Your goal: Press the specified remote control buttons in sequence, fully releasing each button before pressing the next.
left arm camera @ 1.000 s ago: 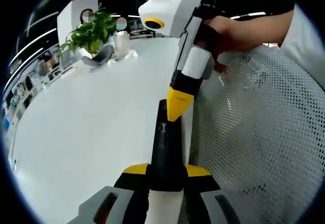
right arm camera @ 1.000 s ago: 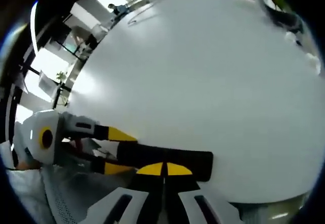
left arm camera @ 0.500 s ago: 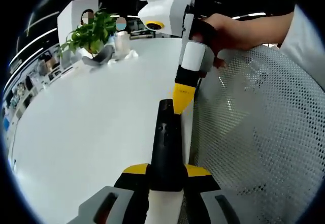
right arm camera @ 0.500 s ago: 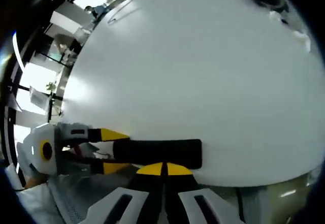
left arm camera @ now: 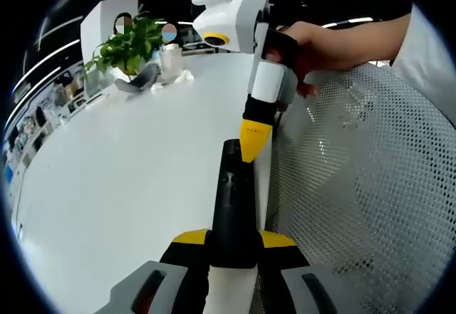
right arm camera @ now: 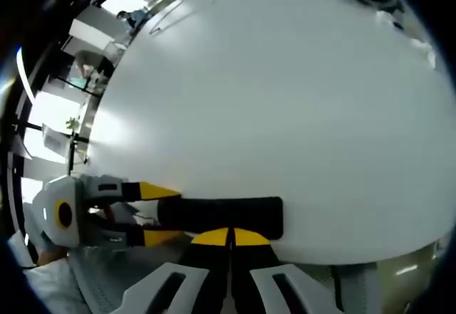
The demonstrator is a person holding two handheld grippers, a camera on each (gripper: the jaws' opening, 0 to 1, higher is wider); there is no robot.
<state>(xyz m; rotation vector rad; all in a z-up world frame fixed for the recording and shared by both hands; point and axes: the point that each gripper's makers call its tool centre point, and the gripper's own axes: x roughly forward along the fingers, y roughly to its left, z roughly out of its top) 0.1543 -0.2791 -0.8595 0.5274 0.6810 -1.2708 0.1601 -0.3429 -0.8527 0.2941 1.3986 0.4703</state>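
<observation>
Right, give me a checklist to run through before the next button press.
1. Remote clamped by left tool: ok.
2. Right tool shut to a single tip for pressing: ok.
3. Tip over the remote's far end: ok.
4. Tip fully off the button: cannot tell; contact is not clear.
5. Remote visible in both views, over the white table edge: ok.
6. Which button lies under the tip: cannot tell.

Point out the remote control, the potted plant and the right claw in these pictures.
remote control point(left arm camera: 232, 207), left gripper view, middle of its black body.
potted plant point(left arm camera: 127, 45), left gripper view, its green leaves.
right claw point(left arm camera: 252, 137), left gripper view, its yellow tip, at the remote's far end.
</observation>
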